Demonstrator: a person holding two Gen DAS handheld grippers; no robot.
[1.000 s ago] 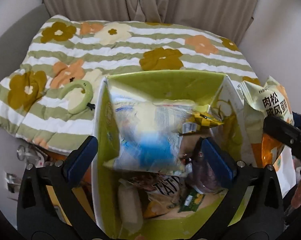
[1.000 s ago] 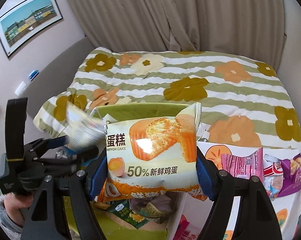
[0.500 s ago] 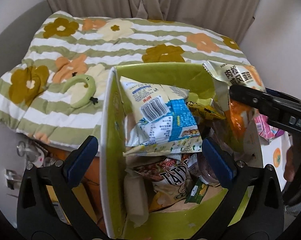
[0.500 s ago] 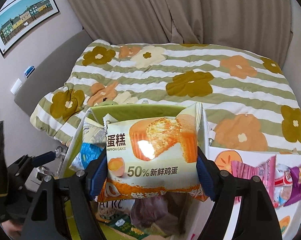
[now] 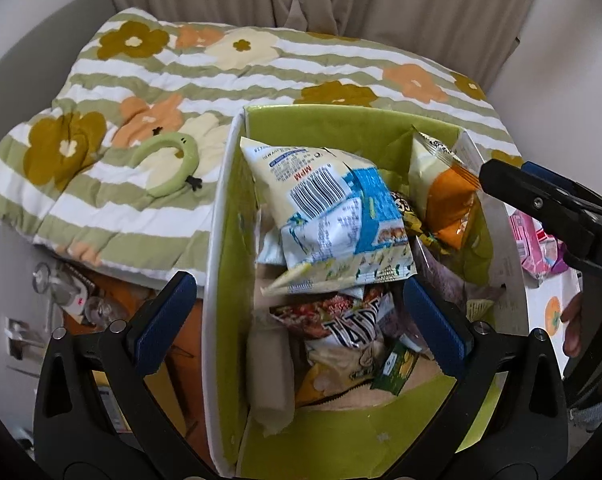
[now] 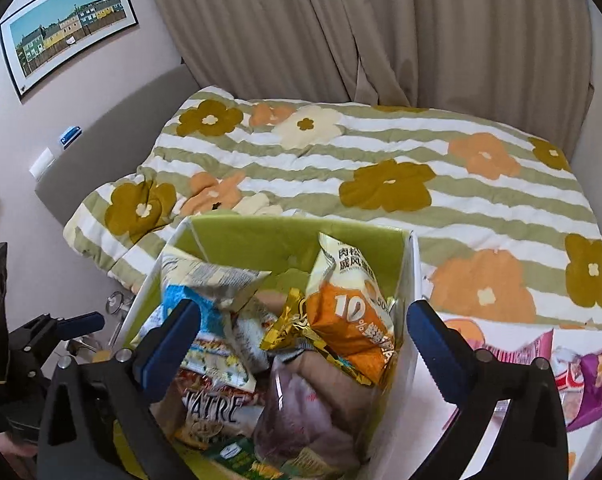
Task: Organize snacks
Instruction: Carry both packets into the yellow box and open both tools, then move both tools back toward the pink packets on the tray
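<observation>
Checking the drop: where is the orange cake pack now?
In both views the cake pack sits inside the green box, leaning at its right wall, beside the blue-and-white bag; neither gripper holds it.

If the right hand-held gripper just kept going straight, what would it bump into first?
Probably the orange cake packet standing in the green box. The open right hand-held gripper points right at it, though depth is hard to judge, so the gold wrapper beside it might be touched first.

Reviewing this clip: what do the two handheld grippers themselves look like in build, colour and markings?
Both are matte black plastic frames with triangular cut-outs and silver screws. The left gripper and right gripper each carry two flat blue finger pads. The right one's body, seen from the left camera, bears white lettering starting "DA". No cables or sleeves show.
</observation>
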